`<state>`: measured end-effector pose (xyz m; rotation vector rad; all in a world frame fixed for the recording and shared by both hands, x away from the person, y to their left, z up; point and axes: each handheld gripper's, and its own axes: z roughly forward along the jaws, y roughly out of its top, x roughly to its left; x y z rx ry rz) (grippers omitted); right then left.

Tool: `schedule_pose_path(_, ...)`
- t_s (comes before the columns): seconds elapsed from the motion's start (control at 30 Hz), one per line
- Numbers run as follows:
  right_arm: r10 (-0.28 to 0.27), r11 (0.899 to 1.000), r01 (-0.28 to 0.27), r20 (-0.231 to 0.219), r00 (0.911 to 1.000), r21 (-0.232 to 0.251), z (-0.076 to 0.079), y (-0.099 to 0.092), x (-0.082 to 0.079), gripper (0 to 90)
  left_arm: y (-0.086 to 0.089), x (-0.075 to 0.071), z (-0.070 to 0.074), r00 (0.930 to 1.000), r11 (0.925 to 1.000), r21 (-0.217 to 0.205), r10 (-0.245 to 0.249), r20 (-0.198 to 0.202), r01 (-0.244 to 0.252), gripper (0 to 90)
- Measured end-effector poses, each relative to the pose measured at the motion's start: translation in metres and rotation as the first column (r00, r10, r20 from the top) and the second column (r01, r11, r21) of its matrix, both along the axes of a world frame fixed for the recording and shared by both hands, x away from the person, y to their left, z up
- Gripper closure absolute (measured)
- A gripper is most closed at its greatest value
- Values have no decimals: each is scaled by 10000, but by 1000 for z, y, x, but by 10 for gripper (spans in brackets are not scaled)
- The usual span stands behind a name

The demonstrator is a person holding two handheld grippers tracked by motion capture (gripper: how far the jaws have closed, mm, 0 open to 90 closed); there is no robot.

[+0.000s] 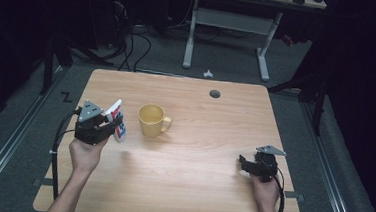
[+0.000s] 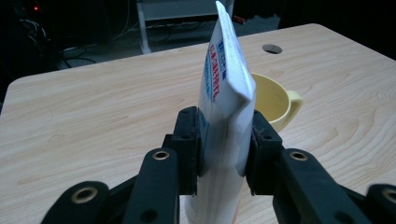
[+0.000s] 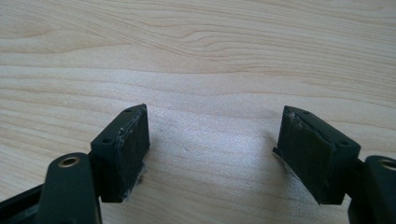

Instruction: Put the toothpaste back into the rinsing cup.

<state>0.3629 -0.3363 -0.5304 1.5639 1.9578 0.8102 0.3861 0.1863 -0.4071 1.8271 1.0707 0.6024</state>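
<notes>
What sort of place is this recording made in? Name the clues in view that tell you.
Probably a lab or workshop set up for recording: a bare wooden table on grey carpet, a height-adjustable desk frame behind it, loose cables on the floor, and dark surroundings.

The whole tabletop [image 1: 195, 186] is surveyed from above. The left tongs [image 2: 224, 140] are viewed closely, facing the yellow mug [image 2: 273, 100], also seen overhead. Bare wood is faced closely between the right tongs [image 3: 215, 149].
</notes>
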Motion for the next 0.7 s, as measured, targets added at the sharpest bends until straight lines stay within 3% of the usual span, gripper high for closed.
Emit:
schedule_pose_path(0.1, 4, 10000, -4, -11, 10000, 2, 0, 0, 0, 251, -4, 1, 2, 9999, 9995, 295, -147, 17, 147, 698)
schedule_pose_path(0.23, 46, 10000, -46, 17, 10000, -12, 0, 0, -1, 251, -4, 4, 2, 9996, 9996, 20, -266, -125, 266, 699)
schedule_pose_path(0.37, 51, 10000, -51, 16, 10000, -12, 0, 0, -1, 251, -8, 5, 4, 9993, 9993, 69, -373, -93, 374, 700)
schedule_pose_path(0.7, 48, 10000, -48, 17, 10000, -13, 0, 1, -1, 252, -18, 9, 18, 9976, 9968, -394, -686, 71, 689, 700)
